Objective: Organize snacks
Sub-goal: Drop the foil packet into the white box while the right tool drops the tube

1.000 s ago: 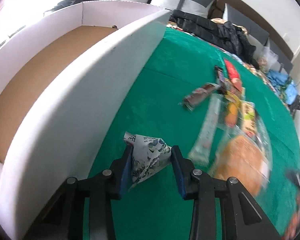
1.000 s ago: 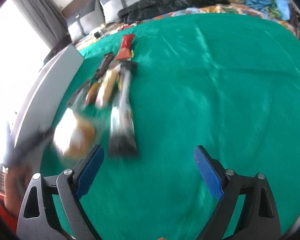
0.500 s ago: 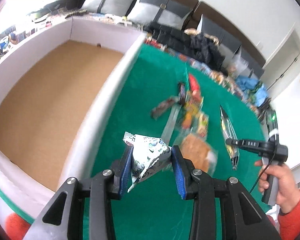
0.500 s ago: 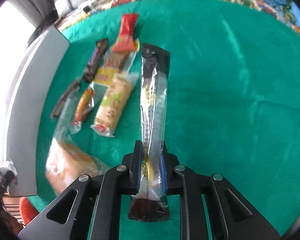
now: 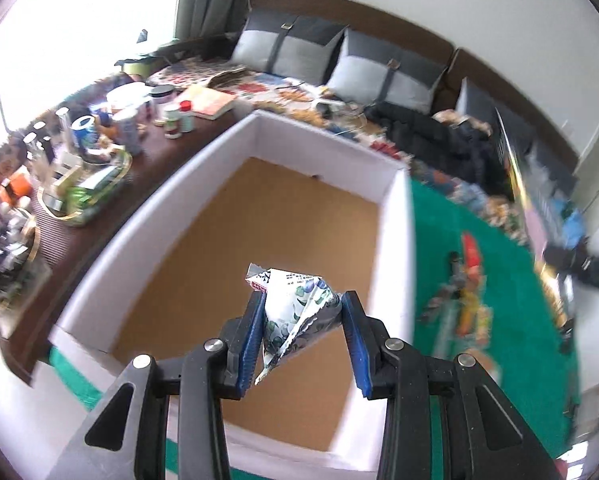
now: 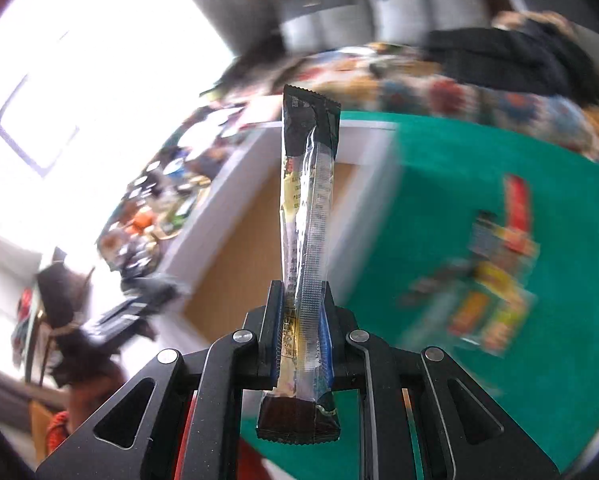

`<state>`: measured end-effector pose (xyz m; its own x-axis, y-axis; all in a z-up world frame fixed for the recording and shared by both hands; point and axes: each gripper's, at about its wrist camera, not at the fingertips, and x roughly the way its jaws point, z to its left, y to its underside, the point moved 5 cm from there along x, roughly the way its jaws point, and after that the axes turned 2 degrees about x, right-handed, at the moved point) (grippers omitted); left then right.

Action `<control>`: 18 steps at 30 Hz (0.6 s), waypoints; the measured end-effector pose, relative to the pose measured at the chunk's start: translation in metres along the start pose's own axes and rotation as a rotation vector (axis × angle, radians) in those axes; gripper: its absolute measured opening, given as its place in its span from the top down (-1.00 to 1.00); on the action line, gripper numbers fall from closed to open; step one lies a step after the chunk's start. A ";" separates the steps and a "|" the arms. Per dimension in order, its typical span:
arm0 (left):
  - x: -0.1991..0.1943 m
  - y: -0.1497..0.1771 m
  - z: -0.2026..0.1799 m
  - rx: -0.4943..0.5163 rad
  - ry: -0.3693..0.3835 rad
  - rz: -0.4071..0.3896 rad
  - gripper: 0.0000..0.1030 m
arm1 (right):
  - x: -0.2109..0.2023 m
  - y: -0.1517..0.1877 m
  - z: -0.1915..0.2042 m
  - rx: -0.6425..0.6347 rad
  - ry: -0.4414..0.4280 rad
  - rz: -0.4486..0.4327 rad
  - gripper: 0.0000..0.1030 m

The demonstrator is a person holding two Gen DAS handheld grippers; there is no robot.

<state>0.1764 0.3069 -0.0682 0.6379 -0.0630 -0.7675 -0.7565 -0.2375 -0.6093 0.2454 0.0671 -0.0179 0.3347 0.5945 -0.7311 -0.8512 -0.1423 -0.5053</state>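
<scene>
- Left tool (image 5: 301, 332): blue pads clamped on a white triangular snack packet (image 5: 295, 316) with a blue-green floral print; packet is off the surface, hanging over the open box (image 5: 259, 136).
- Right tool (image 6: 301, 320): pads pinching a long clear stick pack (image 6: 305, 216) with black ends; pack stands roughly upright, lower black end poking out below the pads, upper end in front of the box's far wall.
- Box: white walls, brown cardboard floor, sits at the left edge of the green cloth (image 5: 499, 280) on the table. Nothing visible on its floor in the left wrist view.
- Remaining snacks (image 5: 463, 296): loose cluster on the green cloth, right of the box, apart from its right wall. Red wrapper (image 6: 517, 204) at the far end of the cluster; rest blurred, can't name them.
- Beyond the table's far edge: dark jacket (image 5: 427, 128) and grey cushions (image 5: 291, 48) on a sofa.
- Left of the box: side shelf with jars, cans (image 5: 81, 128) and a book.
</scene>
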 end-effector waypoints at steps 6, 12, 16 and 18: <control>0.012 0.011 0.026 0.004 -0.132 0.032 -0.63 | 0.064 -0.006 0.060 -0.033 -0.038 0.039 -0.24; 0.004 0.029 0.023 0.031 -0.164 0.004 -0.66 | 0.047 0.015 0.057 -0.084 0.018 0.002 -0.23; -0.009 0.044 -0.012 0.094 -0.157 -0.031 -0.71 | 0.020 0.036 0.033 -0.116 0.080 -0.036 -0.24; -0.017 0.055 -0.038 0.127 -0.137 -0.047 -0.81 | 0.005 0.050 0.019 -0.125 0.117 -0.054 -0.26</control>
<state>0.1299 0.2579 -0.0811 0.6540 0.0796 -0.7523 -0.7440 -0.1125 -0.6586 0.1971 0.0782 -0.0383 0.4297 0.5091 -0.7457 -0.7758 -0.2144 -0.5934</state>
